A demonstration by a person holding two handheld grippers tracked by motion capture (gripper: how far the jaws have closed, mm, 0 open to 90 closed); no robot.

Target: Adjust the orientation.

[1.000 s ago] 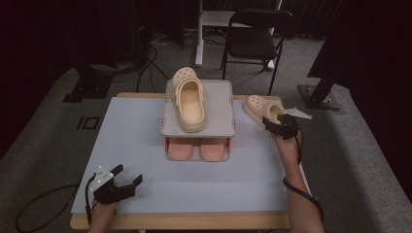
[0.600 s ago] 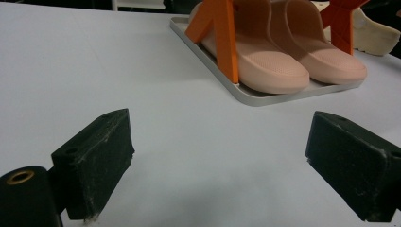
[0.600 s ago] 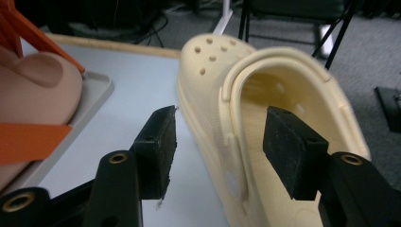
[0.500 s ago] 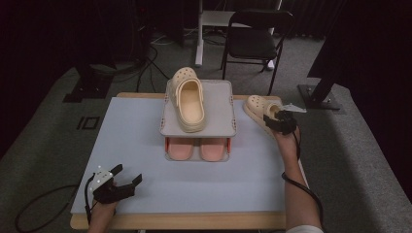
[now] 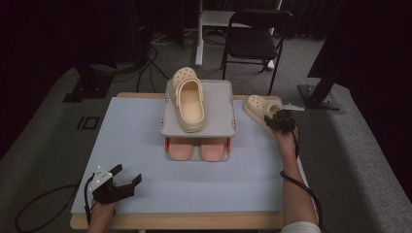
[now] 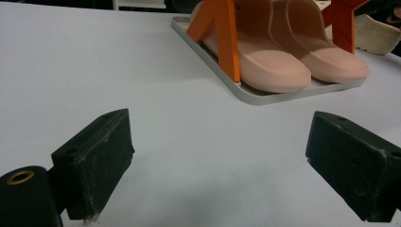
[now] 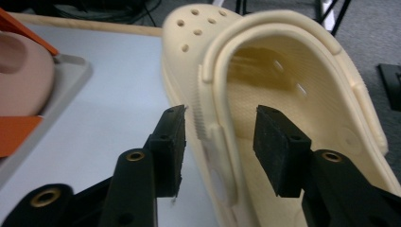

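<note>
Cream clog (image 7: 283, 118) lies on the bench (image 5: 131, 141) at its right edge, right under the right gripper (image 7: 218, 142); one jaw sits outside the clog's near side wall, the other inside the foot opening, wall and heel strap between them. Jaws part open, gap wider than the wall, pads don't look to be pressing, so nothing held yet as far as I can tell. Likely step: grab this clog and pair it with the matching clog (image 5: 187, 99) on the top shelf of the rack (image 5: 221, 104), off to the gripper's left. To do it well: go a bit deeper so the pads bite the solid wall and not just the loose strap, close firm, lift level; foam is soft and light, could pivot in a shallow pinch. Clog hangs close to the bench edge, so avoid nudging it outward. Pink slippers (image 6: 283, 61) sit on the rack's lower tray, orange legs beside them. Left gripper (image 5: 121, 182) rests near the front left corner, jaws wide apart, empty
</note>
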